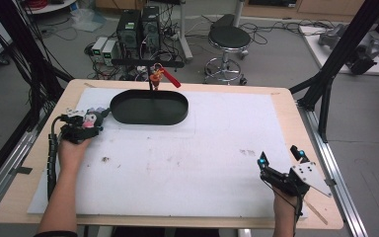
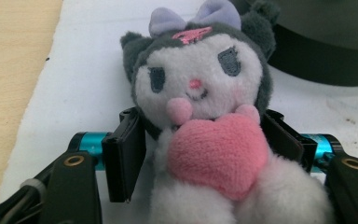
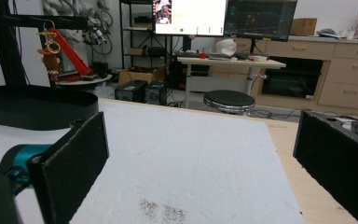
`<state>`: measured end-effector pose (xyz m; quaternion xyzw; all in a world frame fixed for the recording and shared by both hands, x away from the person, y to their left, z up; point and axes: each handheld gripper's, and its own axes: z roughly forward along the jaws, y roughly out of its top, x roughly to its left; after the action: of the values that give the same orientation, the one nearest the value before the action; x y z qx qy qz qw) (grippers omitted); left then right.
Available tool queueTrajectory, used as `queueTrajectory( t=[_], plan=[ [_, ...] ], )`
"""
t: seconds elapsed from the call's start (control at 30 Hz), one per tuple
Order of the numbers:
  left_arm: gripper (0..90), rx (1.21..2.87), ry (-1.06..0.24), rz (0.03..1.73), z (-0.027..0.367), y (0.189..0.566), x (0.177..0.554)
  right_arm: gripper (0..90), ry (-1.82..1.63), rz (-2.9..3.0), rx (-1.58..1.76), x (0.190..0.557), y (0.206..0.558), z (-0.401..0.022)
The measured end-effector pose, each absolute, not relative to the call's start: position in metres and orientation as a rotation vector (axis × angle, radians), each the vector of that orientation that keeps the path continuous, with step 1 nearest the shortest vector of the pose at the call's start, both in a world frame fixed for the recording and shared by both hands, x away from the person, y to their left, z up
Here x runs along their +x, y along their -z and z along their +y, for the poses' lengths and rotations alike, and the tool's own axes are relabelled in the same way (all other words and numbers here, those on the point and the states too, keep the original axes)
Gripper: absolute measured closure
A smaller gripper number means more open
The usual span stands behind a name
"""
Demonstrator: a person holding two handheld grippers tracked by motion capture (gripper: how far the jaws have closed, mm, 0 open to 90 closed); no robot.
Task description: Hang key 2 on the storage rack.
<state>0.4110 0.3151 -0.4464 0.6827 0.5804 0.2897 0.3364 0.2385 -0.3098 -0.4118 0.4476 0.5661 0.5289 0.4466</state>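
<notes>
Plush toy (image 2: 205, 126), grey-white with a pink heart, lies just left of the black tray (image 1: 149, 107), clamped between the left gripper (image 1: 90, 121) jaws. Grasp step looks done; next likely lift over the tray rim and drop in. Right gripper (image 1: 280, 163) idles spread apart, far right of tray, open mat between.

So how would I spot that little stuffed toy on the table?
Find the black oval tray at the table's far side. Just off its left end, the left gripper clamps a small plush toy: grey-hooded, white-faced, with a lilac bow and a pink heart.
</notes>
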Motion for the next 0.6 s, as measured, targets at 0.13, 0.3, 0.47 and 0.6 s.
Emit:
queueTrajectory(
  t=[0.13,0.3,0.47,0.6],
  plan=[
    [48.3,1.769,-0.735,1.523,0.317,0.445,0.410,2.5,-1.312,1.400,1.110,0.238,0.412,-0.310],
    [50.6,1.734,-0.683,1.512,0.323,0.444,0.408,2.5,-1.315,1.394,1.112,0.238,0.412,-0.311],
    [51.4,1.688,-0.698,1.460,0.323,0.437,0.403,2.4,-1.319,1.392,1.116,0.237,0.411,-0.311],
    [51.9,1.631,-0.731,1.399,0.320,0.427,0.396,2.4,-1.319,1.390,1.116,0.237,0.411,-0.311]
  ],
)
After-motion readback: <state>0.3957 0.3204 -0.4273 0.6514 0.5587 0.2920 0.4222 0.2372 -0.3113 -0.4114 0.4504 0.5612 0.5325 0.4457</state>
